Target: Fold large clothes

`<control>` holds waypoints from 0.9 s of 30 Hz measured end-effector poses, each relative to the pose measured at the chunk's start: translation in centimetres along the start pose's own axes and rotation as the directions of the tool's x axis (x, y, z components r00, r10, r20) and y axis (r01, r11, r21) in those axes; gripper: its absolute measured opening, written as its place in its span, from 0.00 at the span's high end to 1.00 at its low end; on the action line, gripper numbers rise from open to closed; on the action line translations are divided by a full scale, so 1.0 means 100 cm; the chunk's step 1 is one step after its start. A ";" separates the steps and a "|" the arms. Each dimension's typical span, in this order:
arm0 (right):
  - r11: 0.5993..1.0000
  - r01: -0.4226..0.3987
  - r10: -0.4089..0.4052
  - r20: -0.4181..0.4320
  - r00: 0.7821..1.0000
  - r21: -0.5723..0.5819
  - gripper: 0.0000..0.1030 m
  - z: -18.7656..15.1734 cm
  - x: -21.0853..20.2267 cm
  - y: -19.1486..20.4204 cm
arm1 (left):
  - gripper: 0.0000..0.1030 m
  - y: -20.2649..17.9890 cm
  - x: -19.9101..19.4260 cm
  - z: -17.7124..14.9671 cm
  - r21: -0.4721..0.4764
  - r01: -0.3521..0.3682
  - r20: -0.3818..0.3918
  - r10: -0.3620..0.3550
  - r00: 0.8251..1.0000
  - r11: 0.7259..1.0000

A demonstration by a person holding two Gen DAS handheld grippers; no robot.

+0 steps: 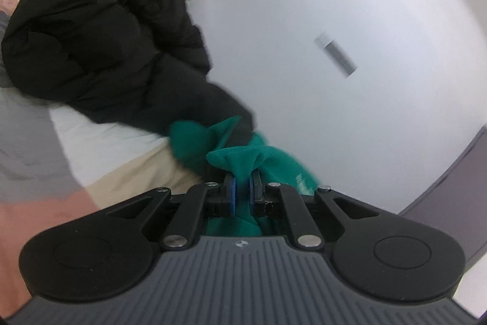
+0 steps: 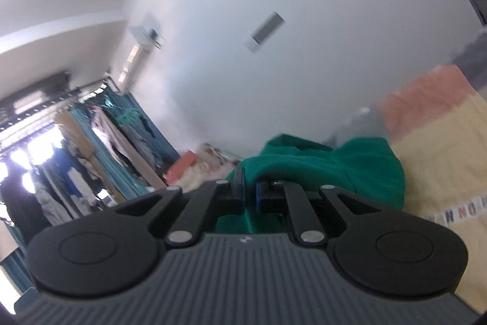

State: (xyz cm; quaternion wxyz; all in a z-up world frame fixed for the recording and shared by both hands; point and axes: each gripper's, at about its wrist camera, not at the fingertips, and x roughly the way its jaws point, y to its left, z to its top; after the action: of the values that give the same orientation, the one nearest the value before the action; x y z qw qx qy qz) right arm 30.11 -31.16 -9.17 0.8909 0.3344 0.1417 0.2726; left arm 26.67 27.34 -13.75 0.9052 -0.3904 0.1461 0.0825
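A green fleece garment (image 1: 210,146) hangs bunched in front of my left gripper (image 1: 242,188), which is shut on a fold of it between the blue pads. In the right wrist view the same green garment (image 2: 350,166) drapes over my right gripper (image 2: 250,188), which is shut on its edge. Both views are tilted and blurred, with the garment lifted above the bed.
A black puffer jacket (image 1: 100,29) lies heaped on the bed (image 1: 100,142) at the left. A pink and yellow blanket (image 2: 432,148) covers the bed at the right. A white wall (image 1: 304,5) stands behind. A rack of hanging clothes (image 2: 91,142) stands at the far left.
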 end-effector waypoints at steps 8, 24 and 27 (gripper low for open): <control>0.987 0.155 -0.151 -0.088 0.985 0.034 0.90 -0.014 0.040 -0.040 | 0.86 0.010 0.023 -0.007 0.024 -0.040 -0.068 0.042 0.997 0.999; 0.990 0.143 -0.143 -0.234 0.962 -0.017 0.35 -0.041 0.025 -0.023 | 0.24 -0.046 -0.058 -0.062 0.166 0.185 -0.186 -0.154 0.970 0.969; 0.985 0.165 -0.173 -0.258 0.950 -0.054 0.34 -0.046 0.025 -0.017 | 0.24 -0.055 -0.045 -0.098 0.114 0.278 -0.331 -0.228 0.916 0.954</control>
State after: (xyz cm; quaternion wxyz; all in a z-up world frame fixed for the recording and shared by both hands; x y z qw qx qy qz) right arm 30.85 -28.39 -13.85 0.8897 0.2678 0.2819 0.2394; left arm 21.95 16.25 -14.91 0.9015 -0.3409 0.2425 -0.1106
